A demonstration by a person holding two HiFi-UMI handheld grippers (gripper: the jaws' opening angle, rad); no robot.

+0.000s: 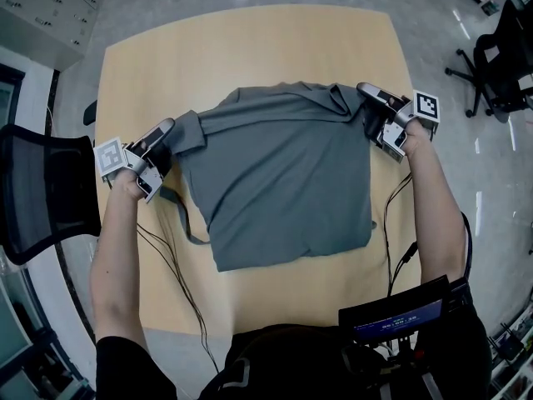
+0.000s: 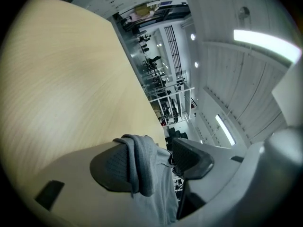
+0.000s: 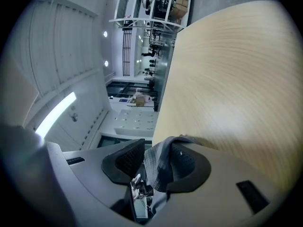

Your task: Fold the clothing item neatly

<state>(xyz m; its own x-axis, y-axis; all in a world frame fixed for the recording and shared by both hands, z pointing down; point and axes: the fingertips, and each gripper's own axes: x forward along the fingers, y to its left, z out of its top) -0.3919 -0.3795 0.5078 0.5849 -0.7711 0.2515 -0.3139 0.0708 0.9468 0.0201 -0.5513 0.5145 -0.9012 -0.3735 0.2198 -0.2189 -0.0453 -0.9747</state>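
Lying flat on the pale wood-grain table [image 1: 250,40], the soft grey shirt [image 1: 283,182] points its rumpled top edge away, its long axis seemingly running toward the person. The left gripper [image 1: 164,133] and right gripper [image 1: 372,98] both stand parted, with cloth draped loosely over ribbed pads [image 2: 111,167].

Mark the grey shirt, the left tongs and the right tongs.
grey shirt [image 1: 283,182], head view, middle of its body.
left tongs [image 2: 151,162], left gripper view, between the tips.
right tongs [image 3: 156,164], right gripper view, between the tips.
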